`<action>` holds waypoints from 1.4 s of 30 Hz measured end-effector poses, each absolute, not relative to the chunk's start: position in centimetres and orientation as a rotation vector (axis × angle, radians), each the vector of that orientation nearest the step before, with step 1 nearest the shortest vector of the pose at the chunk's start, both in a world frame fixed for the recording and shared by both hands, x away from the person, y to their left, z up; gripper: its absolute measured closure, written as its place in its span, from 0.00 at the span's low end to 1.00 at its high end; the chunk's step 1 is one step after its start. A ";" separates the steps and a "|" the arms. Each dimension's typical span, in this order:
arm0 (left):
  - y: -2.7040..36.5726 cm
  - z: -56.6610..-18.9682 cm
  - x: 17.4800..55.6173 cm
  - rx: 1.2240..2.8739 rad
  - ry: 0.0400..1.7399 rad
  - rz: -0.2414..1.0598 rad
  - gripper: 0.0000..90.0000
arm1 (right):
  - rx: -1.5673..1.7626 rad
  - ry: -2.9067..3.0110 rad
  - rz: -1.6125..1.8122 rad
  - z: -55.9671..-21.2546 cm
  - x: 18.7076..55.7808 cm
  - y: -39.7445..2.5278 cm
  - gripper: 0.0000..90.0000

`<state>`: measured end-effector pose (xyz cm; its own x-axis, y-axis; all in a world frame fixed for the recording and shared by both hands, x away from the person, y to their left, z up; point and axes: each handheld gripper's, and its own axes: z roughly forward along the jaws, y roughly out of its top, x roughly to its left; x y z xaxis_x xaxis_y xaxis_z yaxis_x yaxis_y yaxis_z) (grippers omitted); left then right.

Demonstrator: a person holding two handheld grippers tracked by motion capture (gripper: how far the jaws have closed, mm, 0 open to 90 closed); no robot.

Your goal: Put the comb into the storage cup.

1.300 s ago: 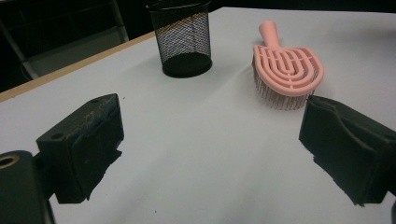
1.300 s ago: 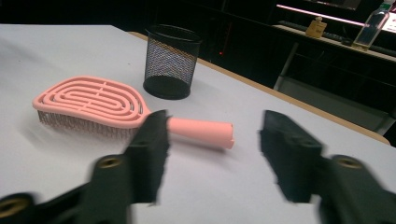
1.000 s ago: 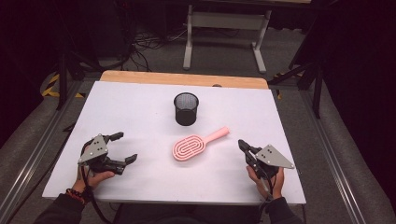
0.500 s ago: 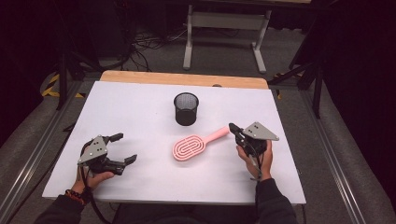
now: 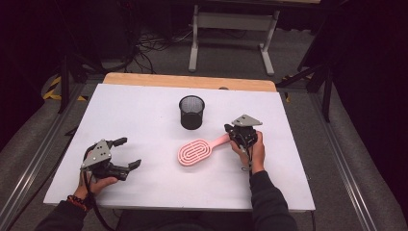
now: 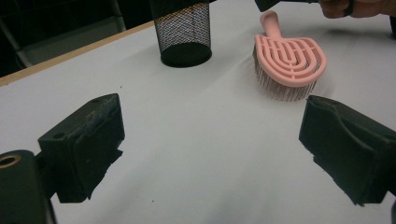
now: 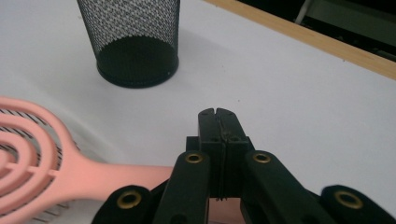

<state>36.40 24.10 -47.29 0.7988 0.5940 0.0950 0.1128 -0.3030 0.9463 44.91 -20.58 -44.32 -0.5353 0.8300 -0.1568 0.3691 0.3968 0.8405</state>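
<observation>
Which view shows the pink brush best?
The high view: the whole brush lies flat on the table, head and handle clear, with the right gripper at the handle's end. The left gripper view shows the head and its bristles side-on, with part of the handle. The right gripper view shows only the handle and part of the head.

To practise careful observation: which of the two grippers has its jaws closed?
The right gripper, by the pink hairbrush handle; its jaws are pressed together. The left gripper holds its jaws wide apart.
</observation>
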 end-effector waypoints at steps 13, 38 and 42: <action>24.0 -47.4 36.5 1.843 0.535 0.497 0.08 | 1.018 2.138 0.981 -45.4 45.2 -20.1 1.00; 24.1 -47.4 36.5 1.855 0.530 0.499 0.08 | 0.976 2.286 0.937 -46.2 43.7 -19.4 1.00; 24.1 -47.4 36.5 1.858 0.531 0.498 0.08 | 0.975 2.303 0.932 -46.3 43.4 -19.4 1.00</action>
